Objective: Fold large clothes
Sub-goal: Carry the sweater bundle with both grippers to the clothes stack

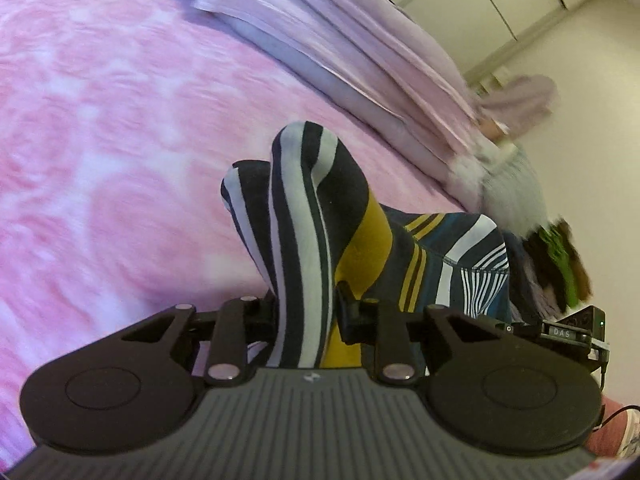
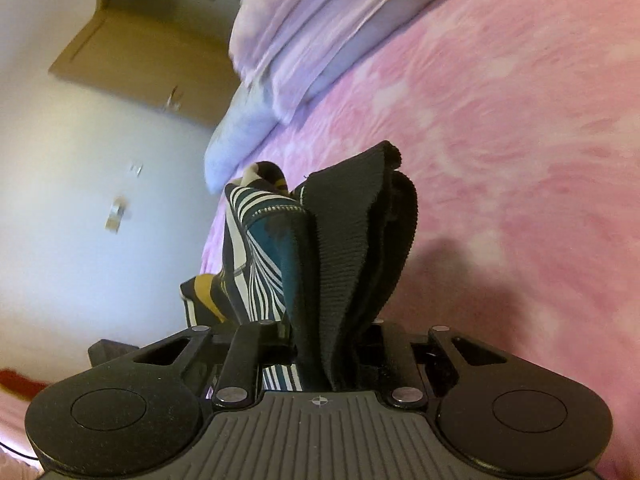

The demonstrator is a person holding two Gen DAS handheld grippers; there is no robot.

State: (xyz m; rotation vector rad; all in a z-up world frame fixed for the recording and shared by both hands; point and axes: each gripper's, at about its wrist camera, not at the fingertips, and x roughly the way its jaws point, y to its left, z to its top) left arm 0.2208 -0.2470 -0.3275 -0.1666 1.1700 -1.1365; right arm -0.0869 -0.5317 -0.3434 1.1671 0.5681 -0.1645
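A striped garment (image 1: 320,216) in navy, white, mustard and teal bunches up between the fingers of my left gripper (image 1: 306,312), which is shut on it above the pink bedspread (image 1: 120,140). From there the cloth trails off to the right. In the right wrist view the same garment (image 2: 272,248) shows its teal and zebra-striped part plus a black ribbed band (image 2: 352,248). My right gripper (image 2: 328,344) is shut on that band and the cloth beside it. The fingertips of both grippers are hidden by fabric.
Folded lilac bedding and a pillow (image 1: 320,32) lie along the bed's far side. A heap of mixed clothes (image 1: 552,264) lies at the right. White cupboard doors (image 1: 500,0) stand beyond. A brown cardboard box (image 2: 148,48) sits off the bed's edge.
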